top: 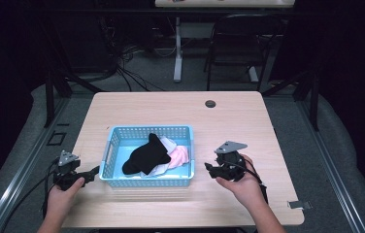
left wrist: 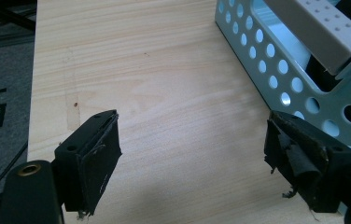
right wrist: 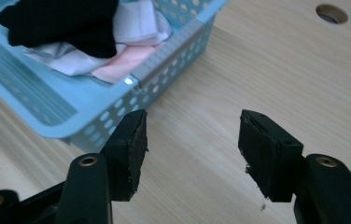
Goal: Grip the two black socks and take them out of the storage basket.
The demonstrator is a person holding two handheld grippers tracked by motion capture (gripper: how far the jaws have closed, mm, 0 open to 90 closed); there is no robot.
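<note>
I am holding my right gripper (top: pixel 208 169) near the bench's (top: pixel 229 121) front edge, jaws spread and empty, just right of the blue basket (top: pixel 117 132). My left gripper (top: pixel 93 172) is hovering at the bench's front left, likewise spread wide, its tips almost touching the basket's left wall. The basket is sitting front-centre, carrying a black garment (top: pixel 146 154) draped over white cloth (top: pixel 170 143) and pink cloth (top: pixel 180 155). A round grommet hole (top: pixel 210 104) is sitting near the far edge.

High view looks down; gripper views close, sharing basket (top: pixel 149 180)
</note>
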